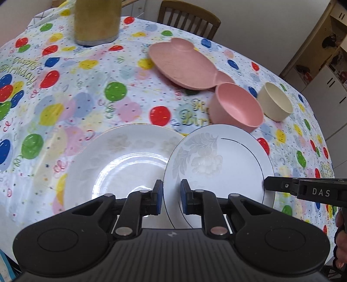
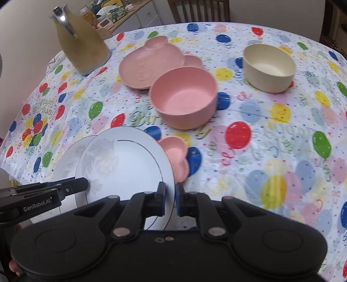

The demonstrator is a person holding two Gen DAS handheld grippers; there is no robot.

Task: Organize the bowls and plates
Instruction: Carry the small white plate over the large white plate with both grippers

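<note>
A: The floral plate [image 1: 216,164] is covering the right side of the big plate [image 1: 121,164] under it, and its near rim is disappearing behind the left gripper [image 1: 171,200].

B: In the right wrist view it is also hiding most of a small pink dish [image 2: 176,156]; only a lobed edge is showing.

A: The jug [image 1: 97,21] is being cut off at the top edge, so its lid is out of sight.

B: The chair [image 1: 188,19] is poking up behind the table [image 1: 65,91], seat hidden. Shelf items at far right are staying too blurred to name.
</note>
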